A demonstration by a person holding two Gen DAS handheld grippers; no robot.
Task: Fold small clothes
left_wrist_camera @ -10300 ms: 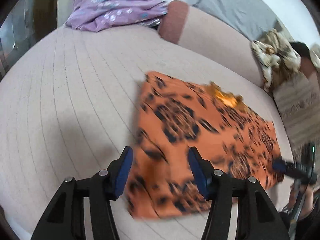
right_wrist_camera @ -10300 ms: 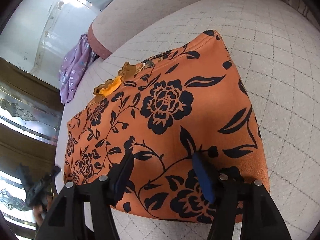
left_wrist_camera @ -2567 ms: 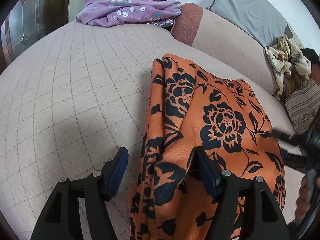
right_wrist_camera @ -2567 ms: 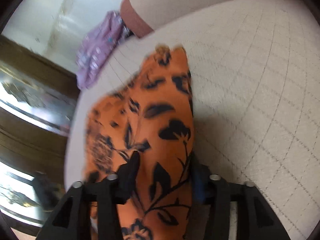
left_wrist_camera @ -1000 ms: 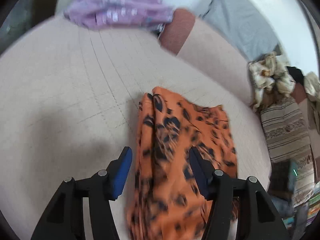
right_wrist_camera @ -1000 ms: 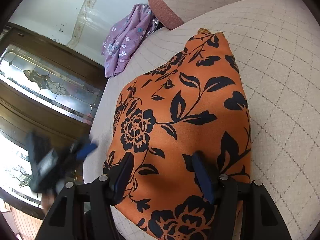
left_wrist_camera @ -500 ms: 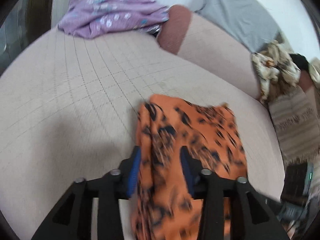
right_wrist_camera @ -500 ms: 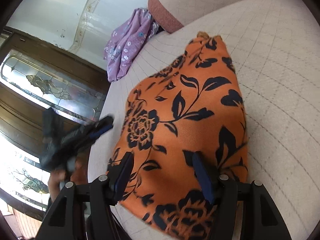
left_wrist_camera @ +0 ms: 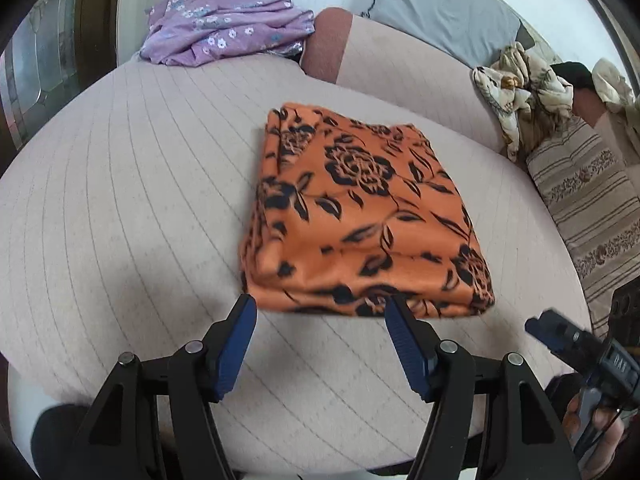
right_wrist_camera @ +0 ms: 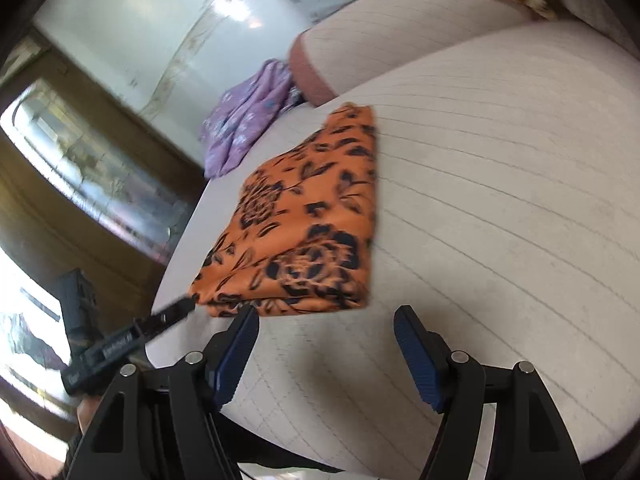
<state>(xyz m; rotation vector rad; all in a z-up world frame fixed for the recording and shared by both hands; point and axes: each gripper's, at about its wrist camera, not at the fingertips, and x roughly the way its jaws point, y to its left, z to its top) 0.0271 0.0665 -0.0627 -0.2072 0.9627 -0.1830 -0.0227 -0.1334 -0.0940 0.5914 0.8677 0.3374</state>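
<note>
An orange garment with a black flower print point(left_wrist_camera: 360, 216) lies folded into a thick rectangle on the pale quilted cushion point(left_wrist_camera: 128, 208). My left gripper point(left_wrist_camera: 318, 312) is just in front of its near edge, jaws opening, nothing between them. In the right wrist view the same garment point(right_wrist_camera: 304, 224) lies ahead and to the left. My right gripper point(right_wrist_camera: 326, 322) is pulled back from its near edge, jaws opening and empty. The right gripper point(left_wrist_camera: 560, 334) also shows at the lower right of the left wrist view; the left gripper point(right_wrist_camera: 176, 312) appears beside the garment's corner.
A purple flowered garment point(left_wrist_camera: 224, 24) lies at the cushion's far left. A bolster with a reddish end point(left_wrist_camera: 392, 68) runs along the back. A crumpled cream cloth point(left_wrist_camera: 520, 80) and a striped cushion point(left_wrist_camera: 592, 196) sit at right. Dark wooden, glazed furniture point(right_wrist_camera: 80, 184) stands left.
Both grippers have let go of the orange garment and drawn back toward the front edge. Their jaws stand wider, and the garment now rests folded flat on the cushion.
</note>
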